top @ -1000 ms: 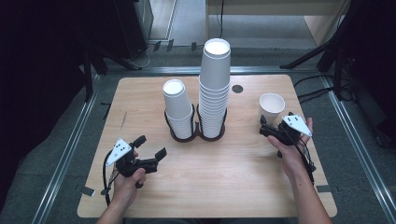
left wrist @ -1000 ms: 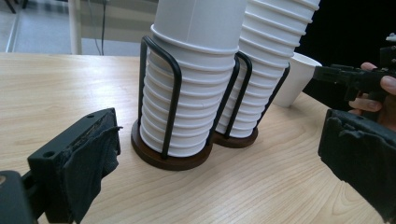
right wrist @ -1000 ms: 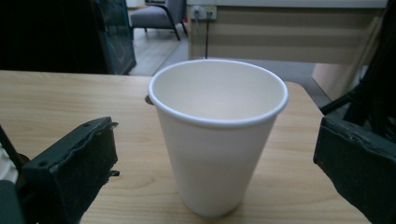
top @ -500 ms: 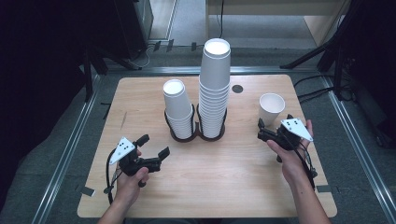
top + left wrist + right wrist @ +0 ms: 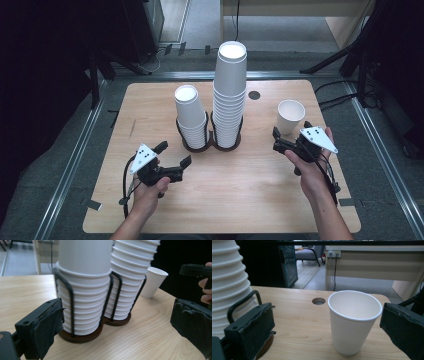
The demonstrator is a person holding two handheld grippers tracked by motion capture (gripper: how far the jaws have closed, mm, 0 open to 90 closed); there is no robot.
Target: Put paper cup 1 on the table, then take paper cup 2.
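A single white paper cup (image 5: 290, 115) (image 5: 352, 320) stands upright on the wooden table (image 5: 240, 200), right of centre. My right gripper (image 5: 291, 134) (image 5: 327, 317) is open just in front of it, one jaw to each side, not touching it. A short stack of white cups (image 5: 189, 116) (image 5: 83, 285) and a taller stack (image 5: 230, 90) (image 5: 130, 272) sit in a black wire holder (image 5: 207, 145) (image 5: 82, 336). My left gripper (image 5: 174, 154) (image 5: 118, 320) is open and holds nothing, in front of the short stack and pointing at it.
A round hole (image 5: 254, 94) (image 5: 318, 300) is cut in the table behind the single cup. Metal rails run along both sides of the table. A desk and a chair stand on the floor beyond.
My right gripper has shifted a little left and back toward the person, staying open by the single cup. The left gripper has barely moved.
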